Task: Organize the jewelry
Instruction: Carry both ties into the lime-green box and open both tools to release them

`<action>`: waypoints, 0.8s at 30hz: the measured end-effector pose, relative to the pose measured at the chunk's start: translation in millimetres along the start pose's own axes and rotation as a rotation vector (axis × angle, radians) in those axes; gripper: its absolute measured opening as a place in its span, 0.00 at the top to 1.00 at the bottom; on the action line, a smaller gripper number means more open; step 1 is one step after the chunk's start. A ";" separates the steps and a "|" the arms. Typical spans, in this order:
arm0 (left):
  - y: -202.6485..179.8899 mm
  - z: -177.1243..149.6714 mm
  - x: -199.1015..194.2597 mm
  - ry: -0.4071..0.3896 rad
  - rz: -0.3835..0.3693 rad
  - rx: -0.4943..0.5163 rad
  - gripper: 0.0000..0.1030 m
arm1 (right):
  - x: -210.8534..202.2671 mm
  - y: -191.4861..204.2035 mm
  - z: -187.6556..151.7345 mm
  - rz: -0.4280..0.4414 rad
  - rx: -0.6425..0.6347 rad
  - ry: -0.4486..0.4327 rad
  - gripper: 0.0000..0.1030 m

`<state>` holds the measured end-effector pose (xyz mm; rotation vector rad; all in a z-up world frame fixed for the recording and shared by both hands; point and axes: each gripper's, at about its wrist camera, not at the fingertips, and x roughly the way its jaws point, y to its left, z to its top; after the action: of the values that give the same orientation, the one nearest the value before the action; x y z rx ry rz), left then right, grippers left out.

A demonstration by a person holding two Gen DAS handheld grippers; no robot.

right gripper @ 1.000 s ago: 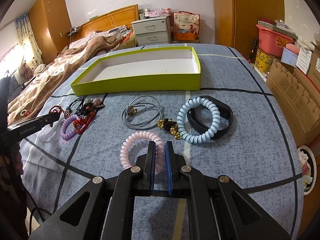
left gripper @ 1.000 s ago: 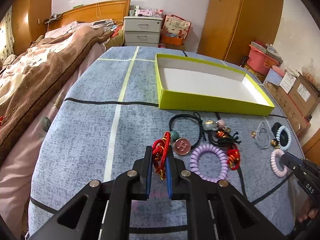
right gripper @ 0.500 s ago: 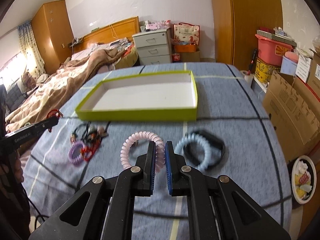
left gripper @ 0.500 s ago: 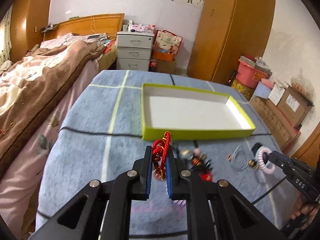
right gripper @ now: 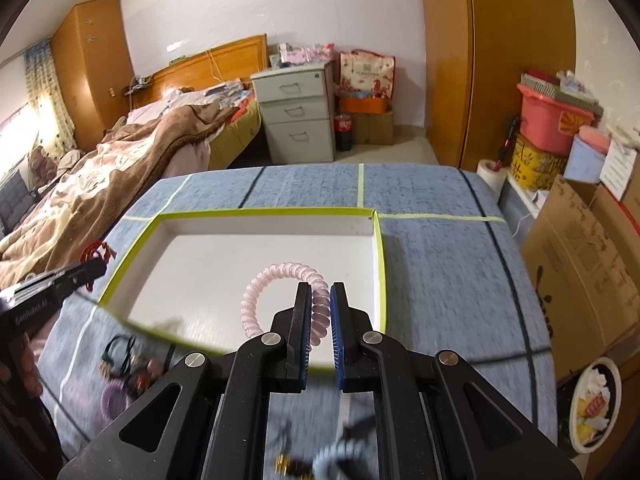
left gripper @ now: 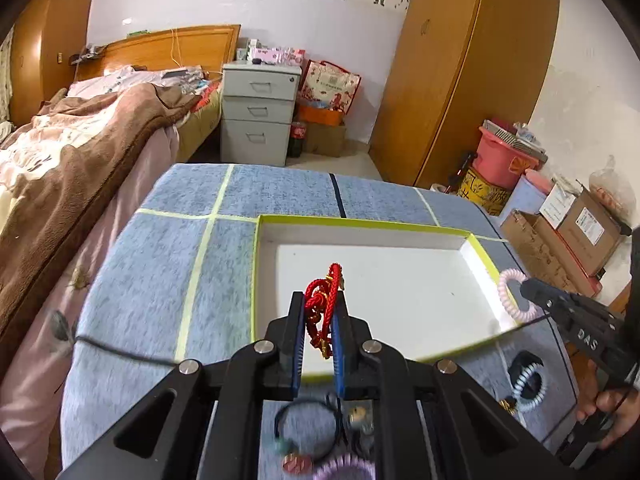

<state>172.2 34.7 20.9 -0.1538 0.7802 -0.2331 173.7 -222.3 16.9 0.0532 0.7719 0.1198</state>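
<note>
My left gripper (left gripper: pixel 318 300) is shut on a red braided cord bracelet (left gripper: pixel 322 304) and holds it over the near left part of the lime-green tray (left gripper: pixel 256 272) with a white floor. My right gripper (right gripper: pixel 320 292) is shut on a pink spiral hair tie (right gripper: pixel 276 280) and holds it over the tray's (right gripper: pixel 380 264) near right part. The pink tie also shows in the left wrist view (left gripper: pixel 510 294), at the tray's right edge. The red bracelet shows at the left of the right wrist view (right gripper: pixel 94 254).
Loose pieces lie on the blue cloth in front of the tray: a black hair tie (left gripper: pixel 308 424), a purple spiral tie (left gripper: pixel 344 468), a light blue spiral tie (left gripper: pixel 530 388). A bed stands to the left, boxes to the right.
Both grippers have risen from the cloth with their pieces and moved forward, from in front of the tray to over its near part.
</note>
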 end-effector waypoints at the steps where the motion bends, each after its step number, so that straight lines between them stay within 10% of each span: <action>1: 1.2 2.1 5.8 0.010 0.001 -0.008 0.88 | 7.7 -2.7 4.3 -0.002 0.006 0.009 0.91; 24: 6.1 19.4 73.0 0.133 0.044 -0.032 0.87 | 86.3 -9.8 30.3 -0.060 -0.028 0.132 0.90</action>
<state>237.1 22.4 -16.2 -0.1526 0.9189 -0.1908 257.0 -221.2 -22.0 -0.0049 0.9027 0.0774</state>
